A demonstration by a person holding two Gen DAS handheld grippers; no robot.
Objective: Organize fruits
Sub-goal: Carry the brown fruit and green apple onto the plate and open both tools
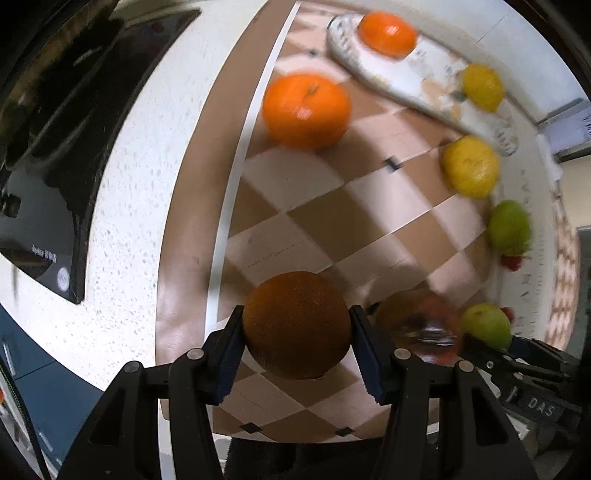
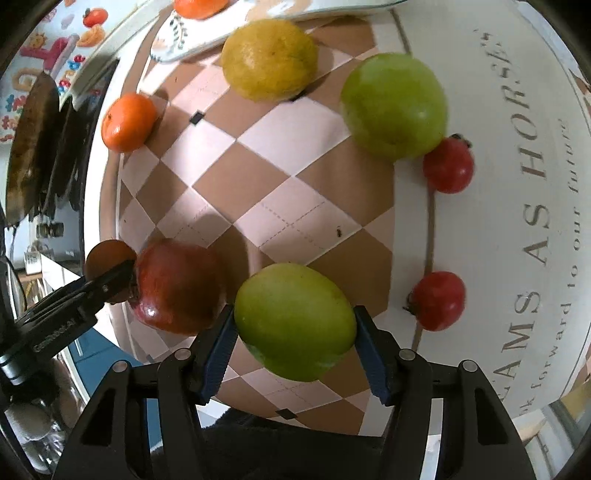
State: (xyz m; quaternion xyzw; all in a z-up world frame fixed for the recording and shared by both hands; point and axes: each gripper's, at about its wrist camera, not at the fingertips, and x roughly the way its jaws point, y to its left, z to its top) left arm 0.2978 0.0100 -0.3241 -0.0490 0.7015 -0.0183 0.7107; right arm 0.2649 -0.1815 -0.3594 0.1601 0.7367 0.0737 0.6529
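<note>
My left gripper (image 1: 295, 332) is shut on a dark orange (image 1: 295, 325), its blue pads pressing both sides, over the left part of the checkered mat (image 1: 332, 221). My right gripper (image 2: 295, 325) is shut on a green apple (image 2: 295, 321) low over the same mat. A red pomegranate (image 2: 177, 284) lies just left of that apple. Loose on the mat are another orange (image 1: 306, 110), a yellow citrus (image 2: 269, 59) and a second green apple (image 2: 395, 105). A patterned plate (image 1: 424, 70) at the far end carries an orange (image 1: 388, 33).
Two red tomatoes (image 2: 448, 164) (image 2: 437, 301) sit at the border of a white mat with lettering (image 2: 517, 184). A black hob (image 1: 48, 147) lies on the speckled white counter (image 1: 129, 184) to the left. A dark pan (image 2: 29, 155) stands there.
</note>
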